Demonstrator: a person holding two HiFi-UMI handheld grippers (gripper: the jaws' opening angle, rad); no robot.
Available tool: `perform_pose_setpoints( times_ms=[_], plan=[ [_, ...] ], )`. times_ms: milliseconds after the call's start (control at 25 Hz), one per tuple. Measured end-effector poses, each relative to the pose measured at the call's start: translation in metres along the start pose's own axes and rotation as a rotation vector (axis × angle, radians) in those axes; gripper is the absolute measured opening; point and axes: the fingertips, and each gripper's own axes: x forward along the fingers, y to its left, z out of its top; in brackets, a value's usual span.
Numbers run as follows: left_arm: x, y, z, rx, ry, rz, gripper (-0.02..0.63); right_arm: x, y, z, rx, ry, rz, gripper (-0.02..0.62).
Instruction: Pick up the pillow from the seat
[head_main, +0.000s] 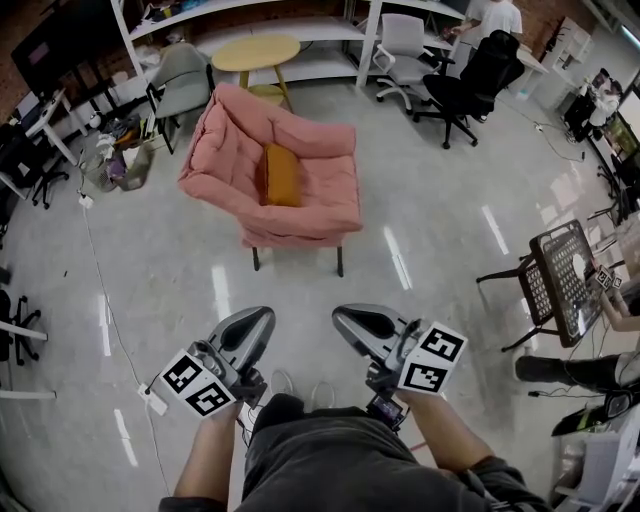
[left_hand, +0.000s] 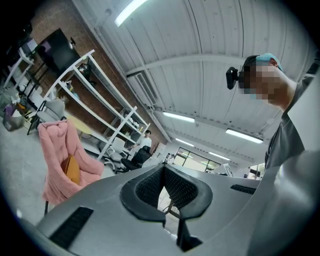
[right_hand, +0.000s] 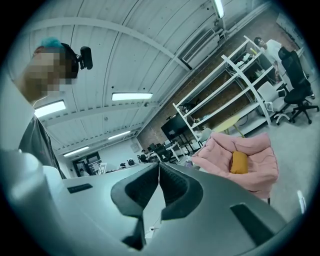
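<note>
An orange pillow (head_main: 281, 175) stands upright on the seat of a pink padded armchair (head_main: 300, 210), in the middle of the head view. The same pillow (left_hand: 72, 169) shows at the left of the left gripper view and the pillow (right_hand: 239, 162) at the right of the right gripper view. My left gripper (head_main: 262, 322) and right gripper (head_main: 344, 318) are held low and close to my body, well short of the chair. Both have their jaws together with nothing between them, tips pointing up and forward.
A round yellow table (head_main: 256, 52) and a grey chair (head_main: 182, 80) stand behind the armchair. Black office chairs (head_main: 470, 85) are at the back right. A black mesh rack (head_main: 560, 285) stands at the right. White shelving (head_main: 300, 20) lines the back. A cable (head_main: 105, 300) runs across the floor.
</note>
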Motion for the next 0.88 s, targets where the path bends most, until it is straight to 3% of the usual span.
perform_pose_setpoints(
  times_ms=[360,880],
  plan=[
    [0.028,0.055,0.013,-0.017,0.005,0.003,0.011,0.034,-0.051,0.013,0.022,0.011,-0.028,0.015],
    [0.079,0.193,0.063,-0.029,0.071,-0.032,0.011,0.158,-0.145,0.045,0.064,0.015,-0.075,0.015]
  ],
)
